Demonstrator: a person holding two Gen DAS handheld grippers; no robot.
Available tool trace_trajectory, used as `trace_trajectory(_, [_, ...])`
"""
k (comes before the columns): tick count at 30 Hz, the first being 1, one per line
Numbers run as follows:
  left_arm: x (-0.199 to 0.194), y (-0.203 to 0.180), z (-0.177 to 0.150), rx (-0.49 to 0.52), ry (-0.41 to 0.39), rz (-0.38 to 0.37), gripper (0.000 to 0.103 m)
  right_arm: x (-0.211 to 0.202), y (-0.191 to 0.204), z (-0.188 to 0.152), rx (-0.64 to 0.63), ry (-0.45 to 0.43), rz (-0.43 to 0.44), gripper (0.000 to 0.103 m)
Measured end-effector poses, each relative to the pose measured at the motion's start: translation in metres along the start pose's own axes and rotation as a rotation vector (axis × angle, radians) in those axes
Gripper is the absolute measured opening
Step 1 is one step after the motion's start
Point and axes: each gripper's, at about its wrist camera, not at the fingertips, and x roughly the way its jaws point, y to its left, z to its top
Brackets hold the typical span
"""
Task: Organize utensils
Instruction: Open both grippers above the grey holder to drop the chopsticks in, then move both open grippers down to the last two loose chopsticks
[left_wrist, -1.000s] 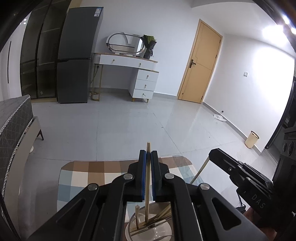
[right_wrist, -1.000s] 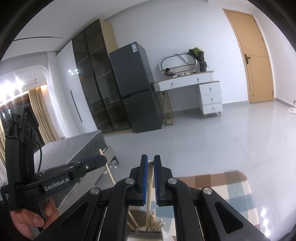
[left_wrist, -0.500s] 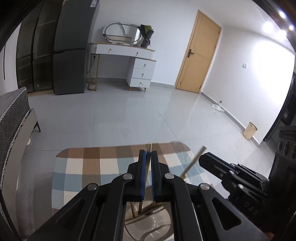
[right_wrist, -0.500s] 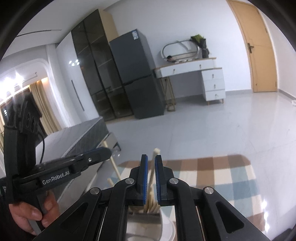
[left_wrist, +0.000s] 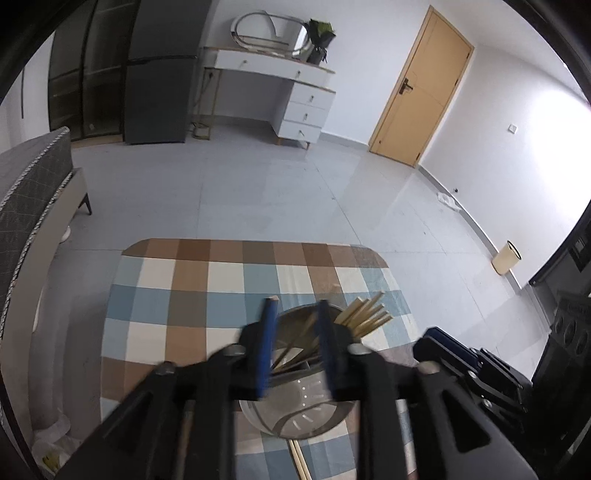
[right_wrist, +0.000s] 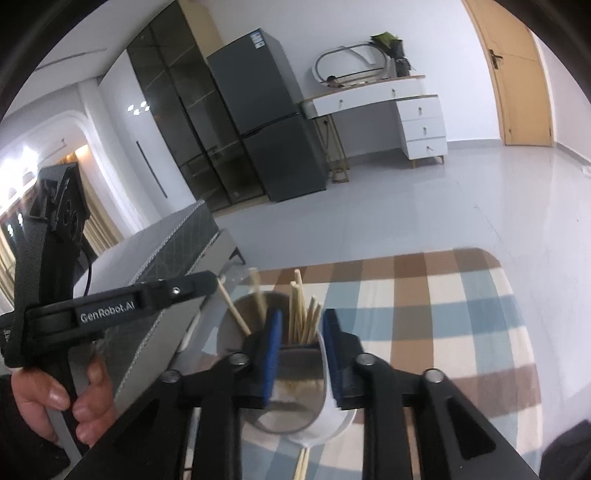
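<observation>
A round metal utensil holder (left_wrist: 295, 417) stands on the checked tablecloth (left_wrist: 184, 295), with several wooden chopsticks (left_wrist: 365, 314) standing in its compartments. My left gripper (left_wrist: 295, 325) is open just above the holder, nothing between its blue pads. In the right wrist view the holder (right_wrist: 288, 410) sits below my right gripper (right_wrist: 303, 343), which is open and empty over the chopsticks (right_wrist: 303, 317). The left gripper (right_wrist: 147, 299) shows there at the left, next to one leaning chopstick (right_wrist: 234, 314). More chopsticks (right_wrist: 301, 465) lie on the table under the holder.
The table's far edge (left_wrist: 255, 242) drops to a grey tiled floor. A grey sofa (left_wrist: 29, 192) stands at the left. A fridge (right_wrist: 266, 122), a white dresser (left_wrist: 295, 99) and a wooden door (left_wrist: 417, 88) are far back.
Both grippers lowered over the holder and opened. The chopstick each one held now stands in the holder.
</observation>
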Motion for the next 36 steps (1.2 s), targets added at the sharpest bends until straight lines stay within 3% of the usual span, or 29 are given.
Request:
trace_trajectory(3, [-0.025, -0.007, -0.005, 0.008, -0.054, 0.022, 0.048, -0.021, 0.002, -0.004, 0.003, -0.033, -0.008, 0.042])
trace_trajectory(7, [-0.059, -0.015, -0.013, -0.005, -0.109, 0.112, 0.054, -0.049, 0.009, -0.009, -0.016, -0.063, -0.007, 0.047])
trace_trajectory(10, [-0.085, -0.017, -0.023, -0.047, -0.133, 0.094, 0.062, -0.070, 0.017, -0.015, -0.042, -0.089, -0.008, 0.050])
trace_trajectory(13, [-0.108, -0.021, -0.035, -0.074, -0.149, 0.091, 0.067, -0.091, 0.024, -0.023, -0.052, -0.117, -0.007, 0.061])
trace_trajectory(16, [-0.125, -0.032, -0.050, -0.028, -0.194, 0.121, 0.069, -0.112, 0.031, -0.032, -0.055, -0.147, -0.020, 0.070])
trace_trajectory(18, [-0.133, -0.034, -0.062, -0.003, -0.223, 0.151, 0.079, -0.125, 0.034, -0.040, -0.055, -0.163, -0.024, 0.074])
trace_trajectory(26, [-0.138, -0.031, -0.103, 0.007, -0.260, 0.205, 0.092, -0.153, 0.047, -0.087, -0.099, -0.175, -0.031, 0.087])
trace_trajectory(31, [-0.135, -0.033, -0.124, 0.037, -0.277, 0.216, 0.092, -0.161, 0.047, -0.114, -0.088, -0.217, -0.084, 0.102])
trace_trajectory(36, [-0.118, -0.028, -0.136, 0.026, -0.261, 0.231, 0.092, -0.155, 0.044, -0.134, -0.104, -0.187, -0.109, 0.103])
